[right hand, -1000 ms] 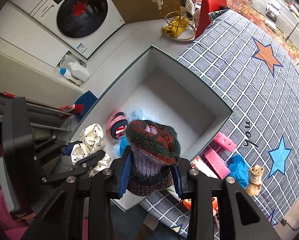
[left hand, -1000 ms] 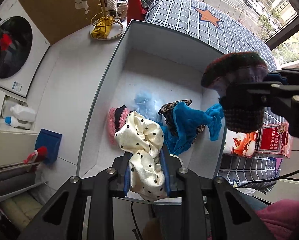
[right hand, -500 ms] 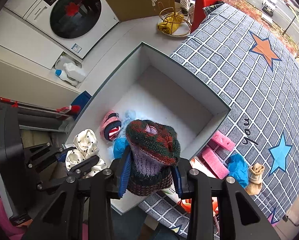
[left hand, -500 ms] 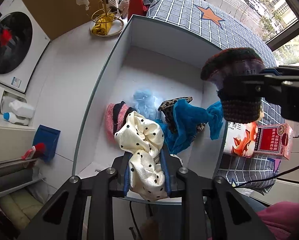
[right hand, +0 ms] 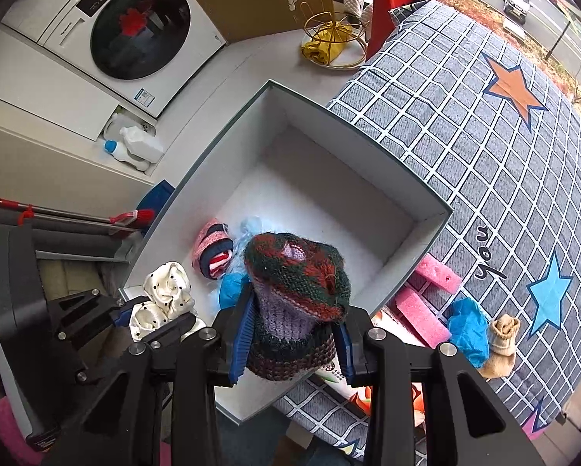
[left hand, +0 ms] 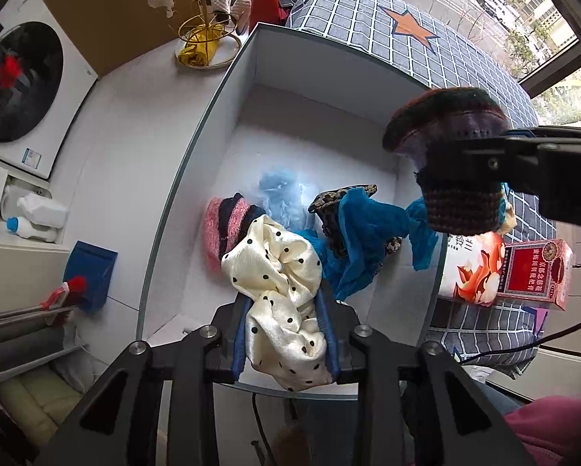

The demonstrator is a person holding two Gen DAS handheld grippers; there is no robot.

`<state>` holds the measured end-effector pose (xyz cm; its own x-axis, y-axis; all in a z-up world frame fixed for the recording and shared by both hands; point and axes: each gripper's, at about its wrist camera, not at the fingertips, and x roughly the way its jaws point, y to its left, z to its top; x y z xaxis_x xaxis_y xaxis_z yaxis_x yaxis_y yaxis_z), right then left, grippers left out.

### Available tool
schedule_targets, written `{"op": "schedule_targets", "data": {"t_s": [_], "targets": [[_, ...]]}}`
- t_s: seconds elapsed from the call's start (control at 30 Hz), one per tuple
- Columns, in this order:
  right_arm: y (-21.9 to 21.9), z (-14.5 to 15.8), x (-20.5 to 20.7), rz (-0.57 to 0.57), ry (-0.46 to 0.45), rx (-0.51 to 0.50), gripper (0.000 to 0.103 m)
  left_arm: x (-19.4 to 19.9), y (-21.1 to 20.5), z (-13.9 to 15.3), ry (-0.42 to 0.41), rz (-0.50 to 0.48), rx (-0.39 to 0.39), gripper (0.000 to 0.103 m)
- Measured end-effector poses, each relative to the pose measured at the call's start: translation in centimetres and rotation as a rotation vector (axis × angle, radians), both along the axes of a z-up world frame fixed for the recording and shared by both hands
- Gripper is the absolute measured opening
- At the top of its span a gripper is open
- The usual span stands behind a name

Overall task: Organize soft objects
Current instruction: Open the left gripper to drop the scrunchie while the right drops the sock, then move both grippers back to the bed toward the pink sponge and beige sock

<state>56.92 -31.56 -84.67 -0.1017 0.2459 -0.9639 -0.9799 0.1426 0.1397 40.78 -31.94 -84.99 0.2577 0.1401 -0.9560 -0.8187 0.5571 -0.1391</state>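
A grey open box (left hand: 197,147) (right hand: 368,147) holds a pink striped sock (left hand: 220,229) (right hand: 210,248), pale blue fluff (left hand: 282,194), a leopard-print piece (left hand: 329,202) and a blue cloth (left hand: 368,225). My left gripper (left hand: 284,334) (right hand: 158,310) hangs over the box's near end. Its jaws are opening, and a cream polka-dot cloth (left hand: 278,272) (right hand: 166,291) still fills the gap and touches both pads. My right gripper (right hand: 292,334) is shut on a knitted hat (right hand: 294,303) (left hand: 453,155), green, red and purple, above the box's near right corner.
The box lies on a checked star-pattern cloth (right hand: 484,136). Pink foam blocks (right hand: 422,310), a blue bundle (right hand: 467,330), a tan sock (right hand: 502,338) and a red carton (left hand: 535,272) lie beside it. A washing machine (right hand: 135,27), bottles (right hand: 135,147) and a gold rack (right hand: 329,39) stand beyond.
The left jaws have spread a little around the polka-dot cloth, which stays between them. The right gripper with the hat has barely shifted.
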Motion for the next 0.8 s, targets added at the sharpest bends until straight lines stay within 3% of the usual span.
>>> {"op": "schedule_targets", "data": {"t_s": [0.17,0.2,0.3,0.37,0.47,0.8], "targets": [[0.2,0.5,0.5,-0.024,0.007,0.020,0.038,0.3,-0.1,0.4,0.026,0.017,0.045,0.078],[0.2,0.6,0.6,-0.031,0.010,0.027,0.039,0.4,0.0,0.4,0.043,0.019,0.043,0.079],[0.3,1.2,1.1,-0.054,0.028,0.046,0.060,0.6,0.1,0.2,0.057,0.026,0.035,0.080],[0.2,1.6,1.4,-0.078,0.022,0.062,0.103,0.7,0.3,0.0,0.062,0.034,0.031,0.088],[-0.2,2.2,2.3,-0.099,0.026,0.073,0.103,1.1,0.4,-0.1,0.076,0.036,0.027,0.103],[-4.5,3.9,10.7,-0.288,0.073,0.008,0.103,4.0,1.5,2.3,-0.120,-0.017,-0.142,0.103]]}}
